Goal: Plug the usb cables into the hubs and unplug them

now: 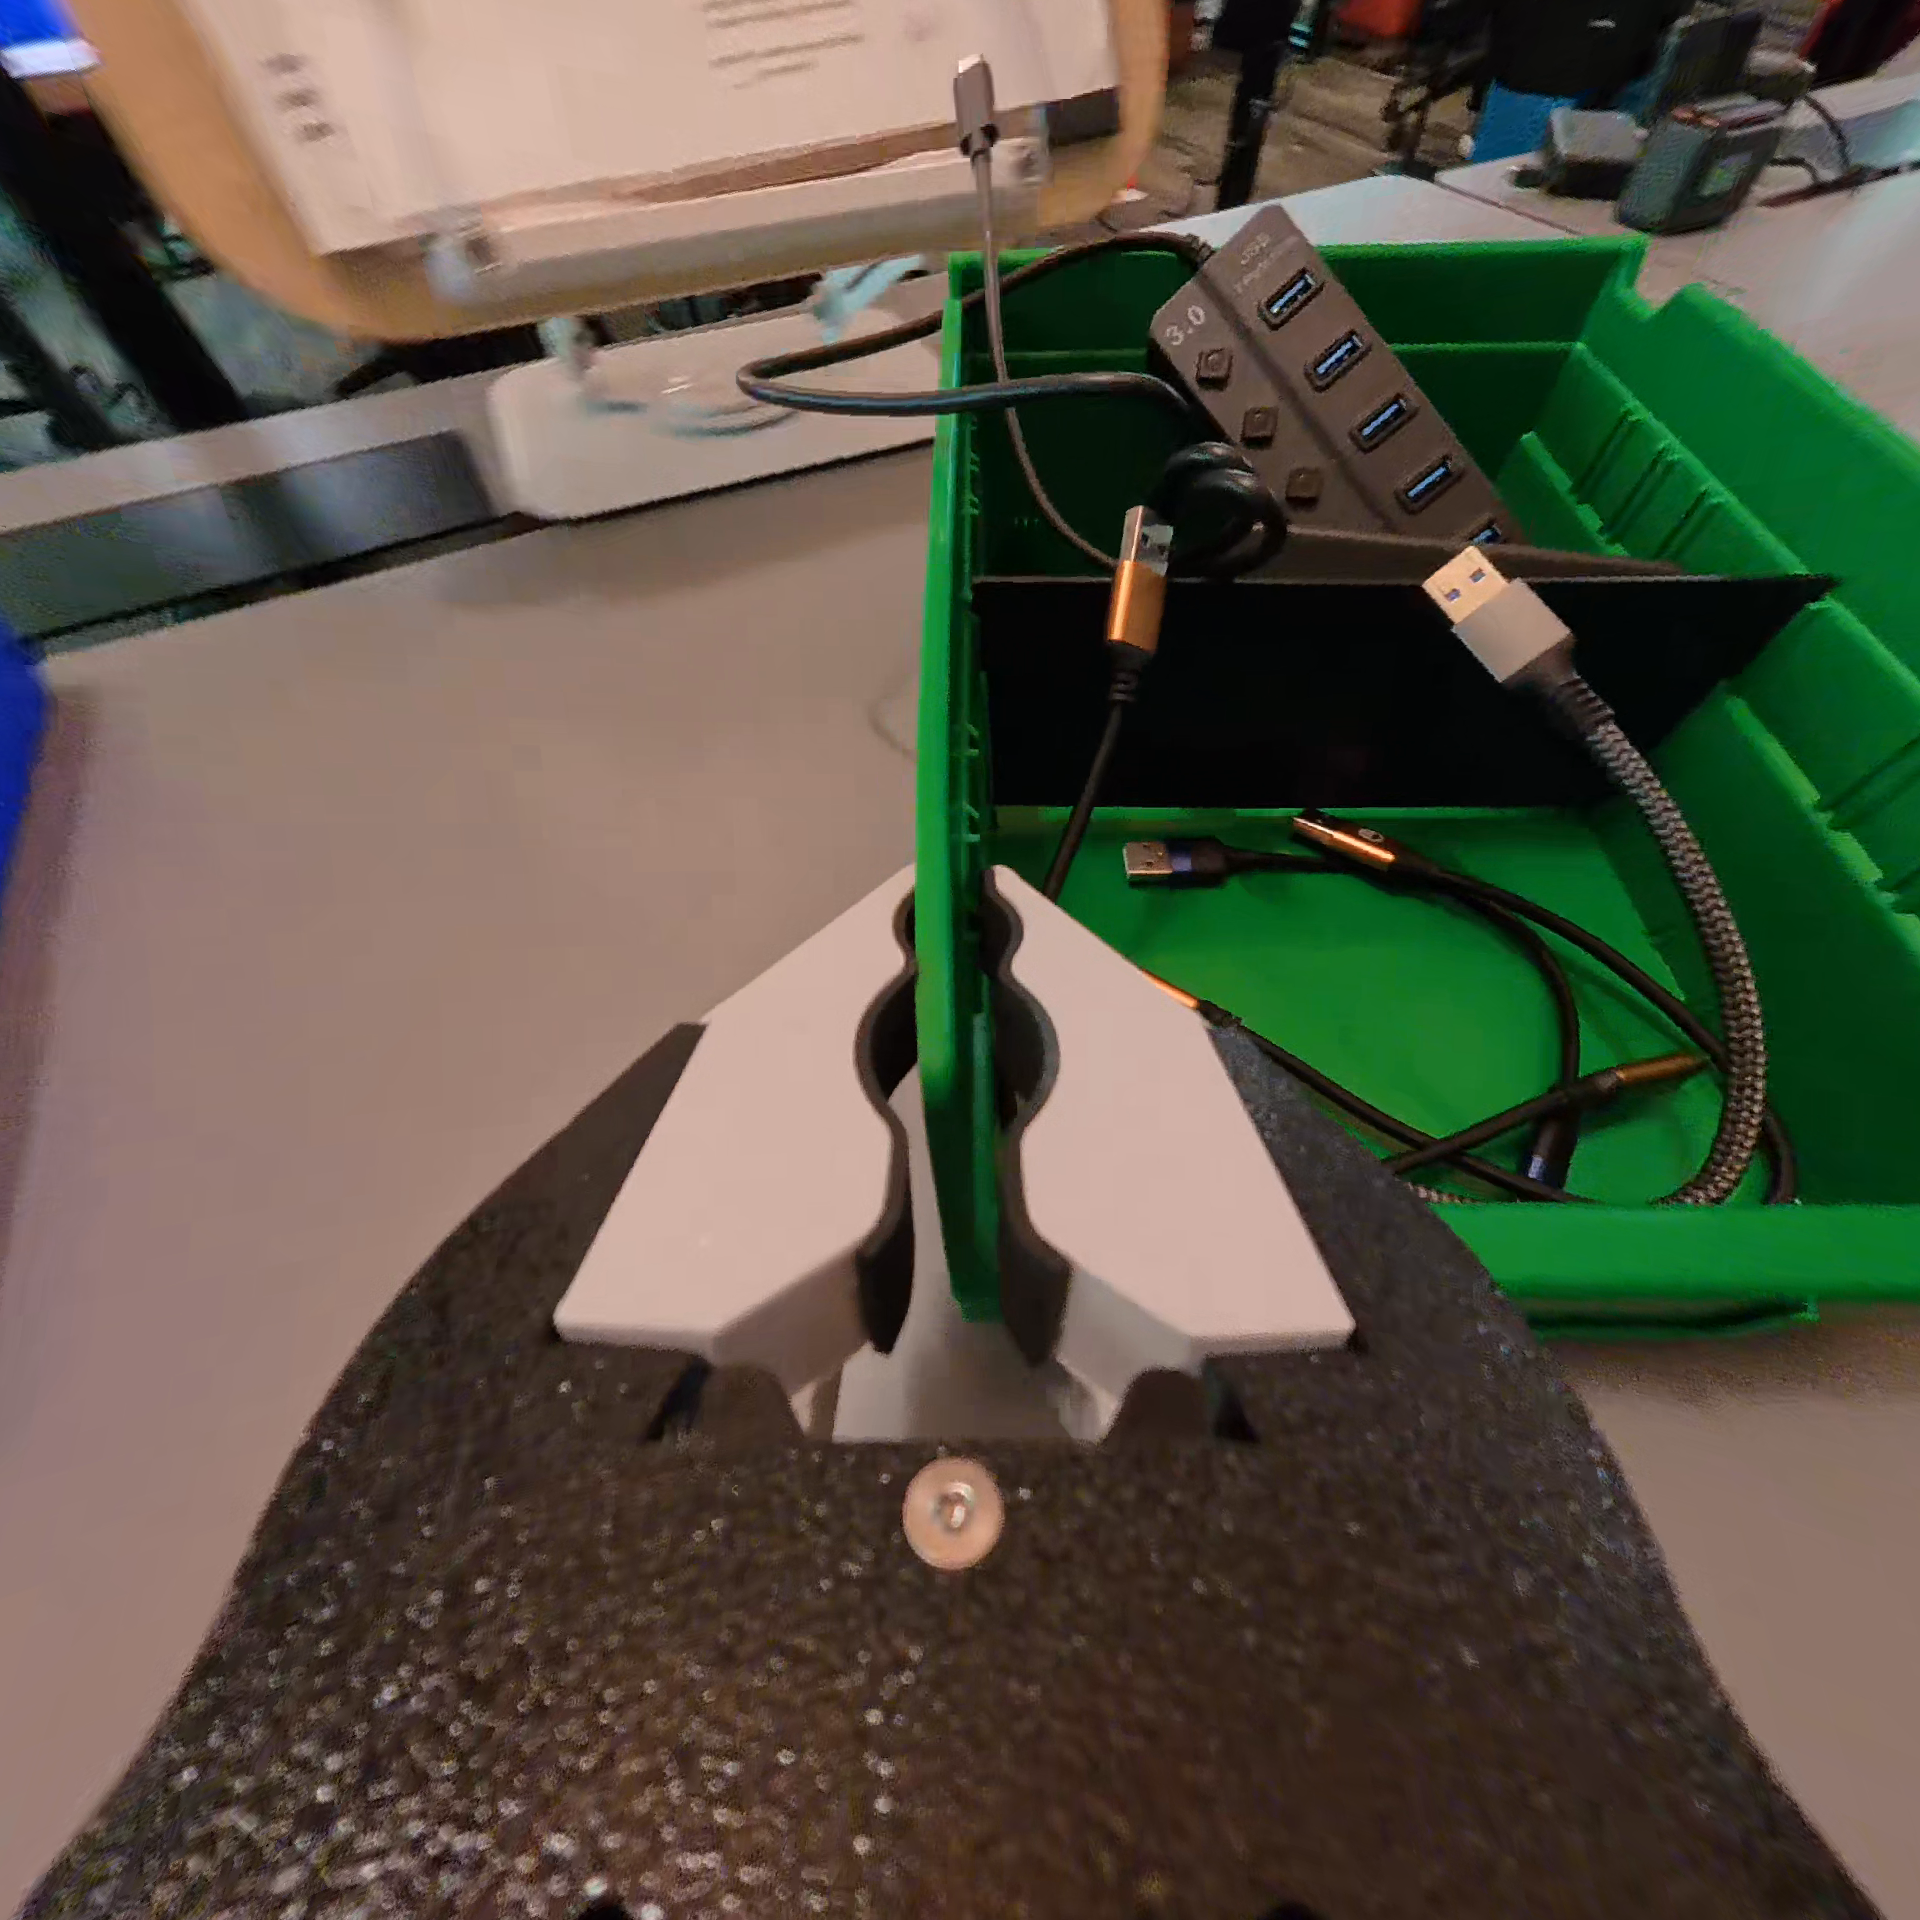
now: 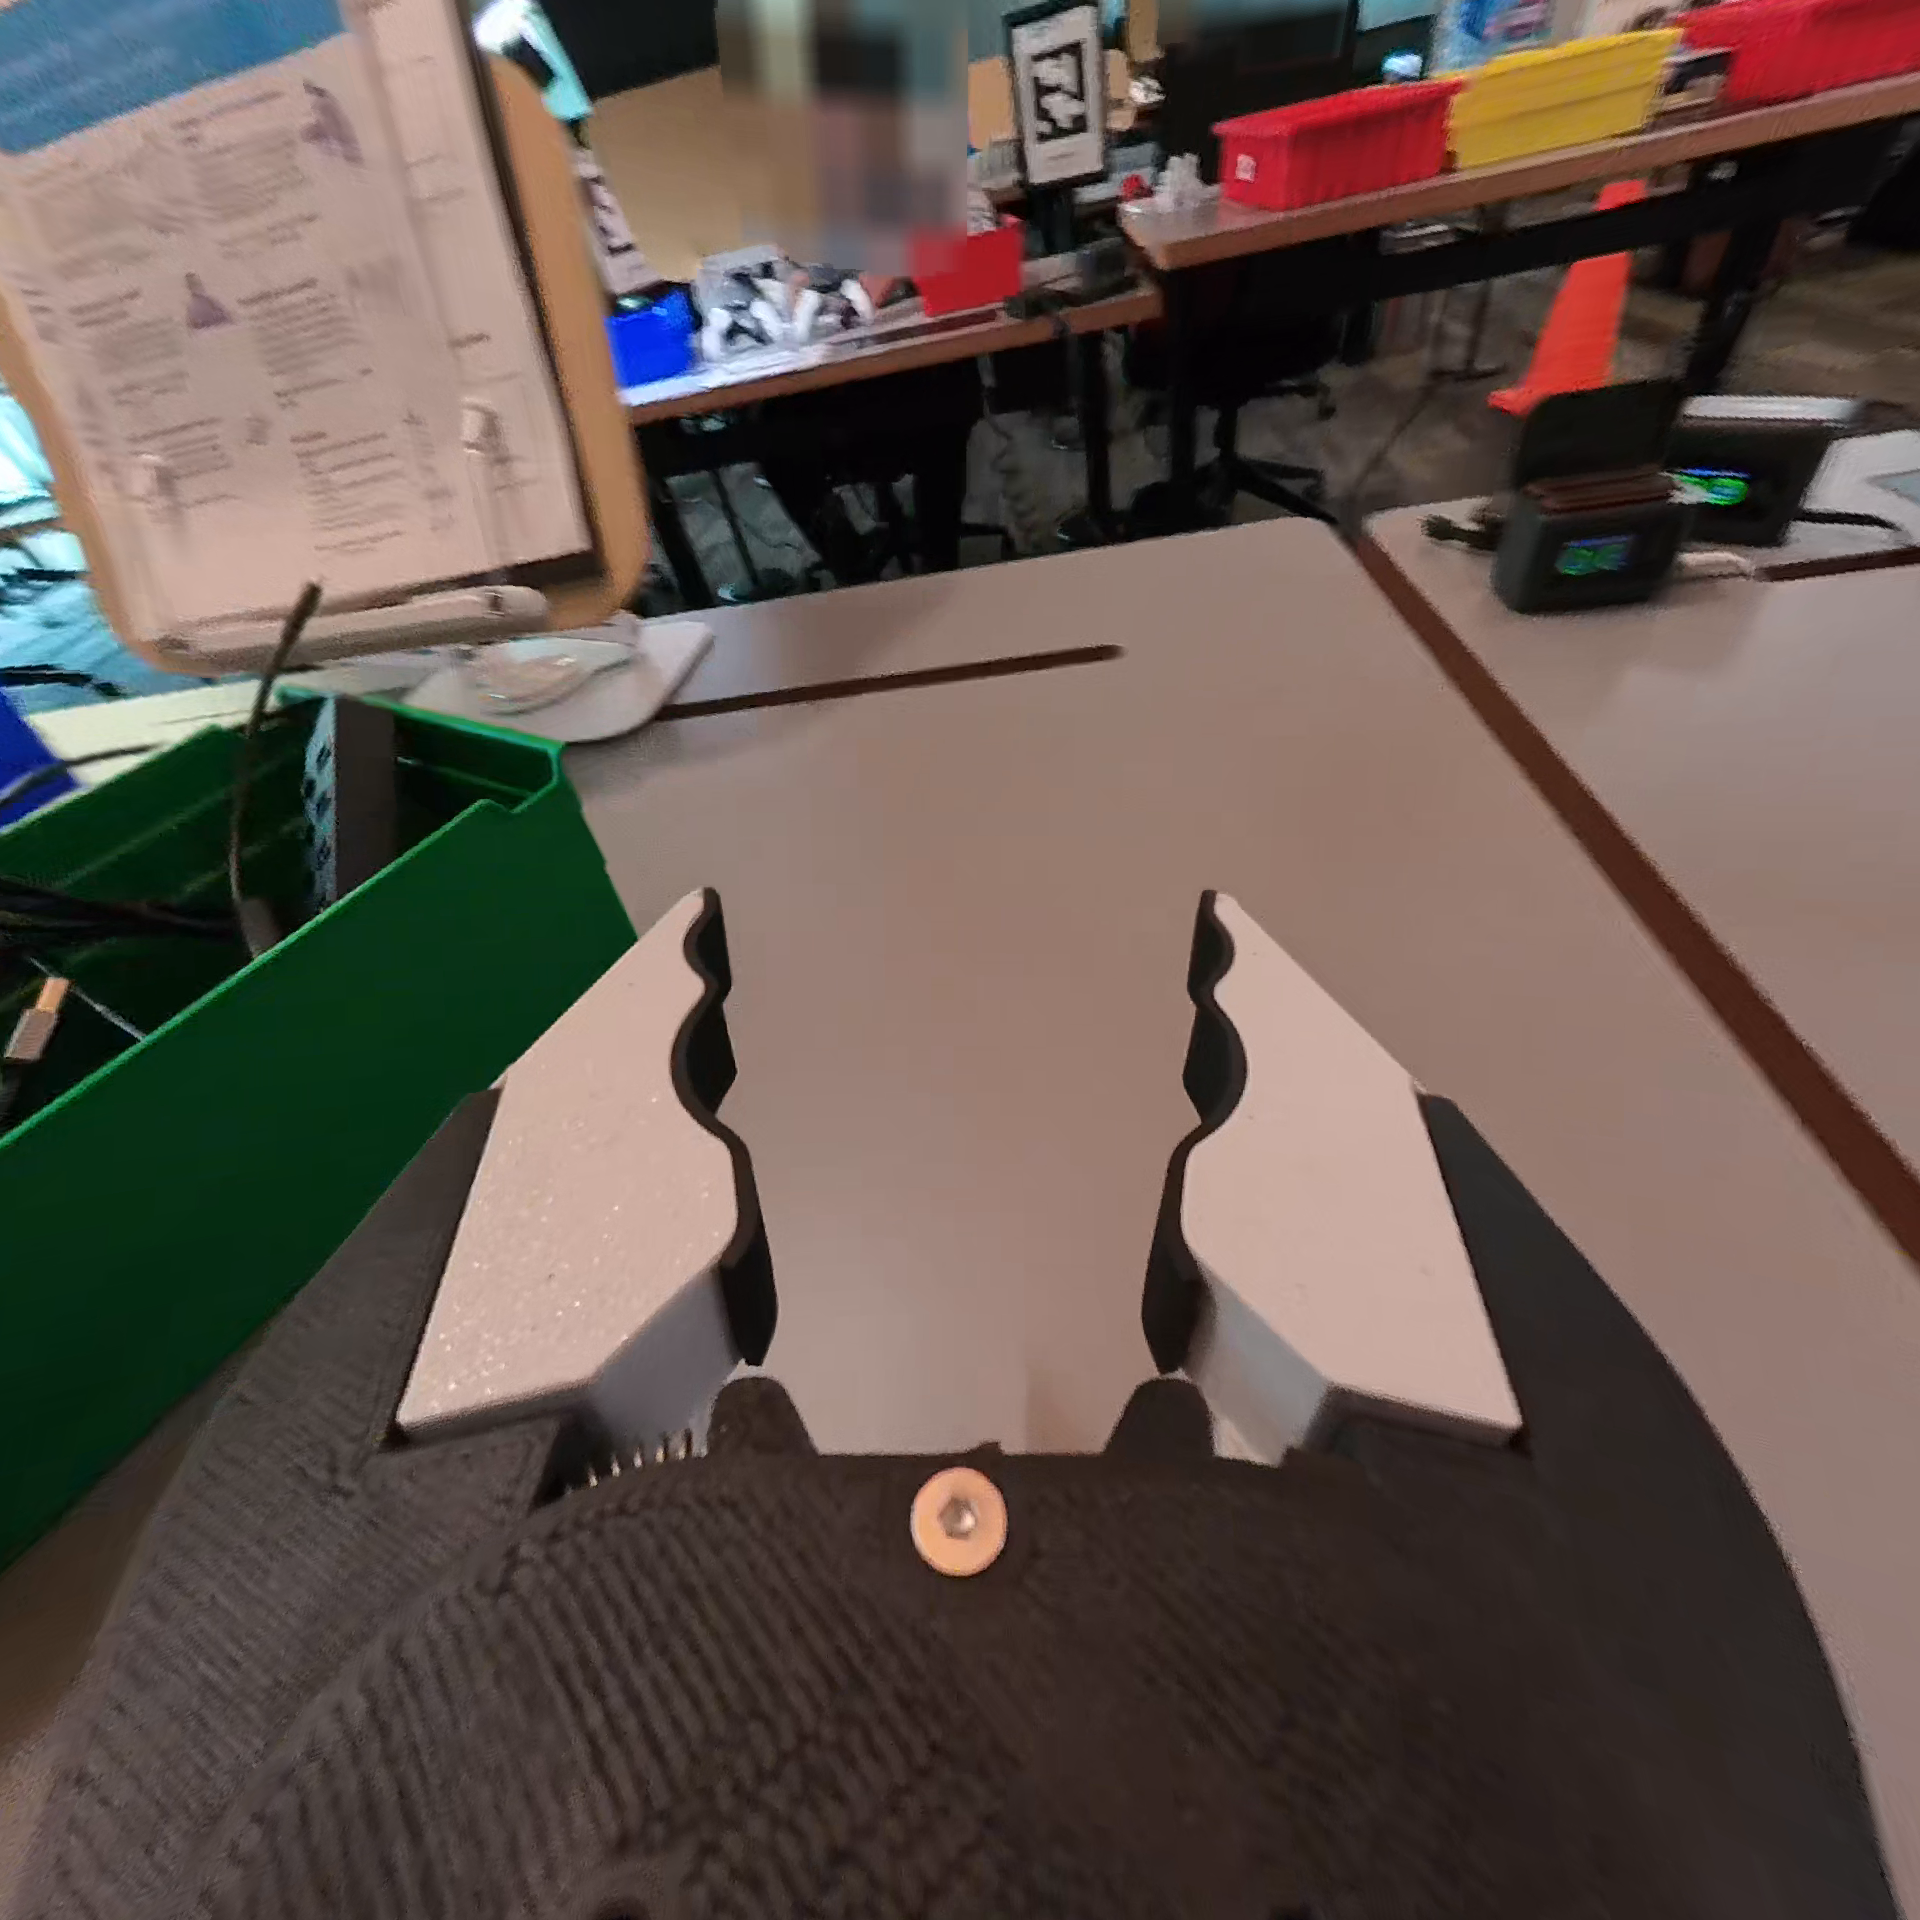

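Observation:
A green bin [image 1: 1351, 1257] stands on the grey table. A black USB hub [image 1: 1340, 384] with blue ports leans in its far compartment behind a black divider [image 1: 1351, 686]. A copper USB plug [image 1: 1141, 582] and a silver braided-cable plug [image 1: 1496, 613] rest over the divider. More cables [image 1: 1455, 935] lie in the near compartment. My left gripper [image 1: 951, 894] is shut on the bin's left wall, one finger on each side. My right gripper [image 2: 956, 904] is open and empty above bare table, right of the bin [image 2: 312, 1039].
A clipboard stand with papers [image 2: 291, 312] rises behind the bin, on a white base [image 1: 675, 416]. A thin grey cable end [image 1: 975, 104] sticks up by the bin's far left corner. A second table with dark devices [image 2: 1590, 540] lies to the right.

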`<state>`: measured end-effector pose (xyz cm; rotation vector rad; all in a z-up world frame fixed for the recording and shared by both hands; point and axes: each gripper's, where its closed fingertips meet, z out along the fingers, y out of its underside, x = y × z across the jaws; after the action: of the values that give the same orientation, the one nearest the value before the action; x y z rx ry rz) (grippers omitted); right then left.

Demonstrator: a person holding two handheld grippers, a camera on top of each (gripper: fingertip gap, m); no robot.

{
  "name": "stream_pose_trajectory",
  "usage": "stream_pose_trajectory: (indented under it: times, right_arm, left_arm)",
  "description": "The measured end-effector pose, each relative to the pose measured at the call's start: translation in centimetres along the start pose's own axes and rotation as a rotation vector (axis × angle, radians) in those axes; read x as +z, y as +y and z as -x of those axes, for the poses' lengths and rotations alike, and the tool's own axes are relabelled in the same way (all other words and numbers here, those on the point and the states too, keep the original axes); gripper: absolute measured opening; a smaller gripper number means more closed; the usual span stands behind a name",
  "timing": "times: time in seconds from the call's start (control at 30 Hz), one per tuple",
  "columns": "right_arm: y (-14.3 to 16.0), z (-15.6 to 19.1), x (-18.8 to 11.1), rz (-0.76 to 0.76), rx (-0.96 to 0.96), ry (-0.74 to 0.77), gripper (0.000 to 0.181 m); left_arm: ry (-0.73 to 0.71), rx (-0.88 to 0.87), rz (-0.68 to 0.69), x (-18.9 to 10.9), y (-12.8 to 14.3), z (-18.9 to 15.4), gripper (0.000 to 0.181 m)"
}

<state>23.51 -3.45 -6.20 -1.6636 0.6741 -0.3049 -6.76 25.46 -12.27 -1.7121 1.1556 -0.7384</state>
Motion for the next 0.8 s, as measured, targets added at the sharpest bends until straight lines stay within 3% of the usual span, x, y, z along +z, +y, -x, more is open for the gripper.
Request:
stream_pose_trajectory:
  times: [0.23,0.33,0.37,0.47,0.53,0.6,0.67,0.7,0.8]
  right_arm:
    - [1.8,15.4,3.4,0.061,-0.082,-0.364,0.092]
    - [3.7,21.2,3.8,0.111,-0.134,-0.475,0.096]
    - [4.4,22.6,3.7,0.135,-0.160,-0.501,0.098]
    - [5.9,24.4,3.1,0.175,-0.221,-0.495,0.100]
    - [6.6,25.3,2.6,0.187,-0.203,-0.506,0.100]
    - [7.0,26.1,2.1,0.197,-0.176,-0.522,0.101]
    - [7.1,26.6,1.9,0.200,-0.161,-0.522,0.101]
    - [7.0,26.7,1.9,0.198,-0.156,-0.519,0.101]
    - [6.2,27.3,1.5,0.181,-0.131,-0.518,0.102]
  left_arm:
    - [-0.200,-0.154,-0.034,-8.4,3.7,9.3,0.002]
    - [-0.201,-0.171,-0.080,-9.9,3.5,11.2,0.006]
    - [-0.189,-0.155,-0.134,-10.7,2.4,11.7,0.017]
    - [-0.244,-0.155,-0.314,-15.3,-2.0,16.1,0.026]
    - [-0.413,-0.221,-0.294,-18.0,-2.2,22.9,0.029]
    - [-0.549,-0.194,-0.231,-19.2,-1.0,30.1,0.046]
    - [-0.627,-0.172,-0.152,-18.7,1.0,36.5,0.066]
    - [-0.624,-0.189,-0.120,-17.9,2.1,38.7,0.067]
    - [-0.518,-0.284,-0.073,-14.4,4.4,42.2,0.068]
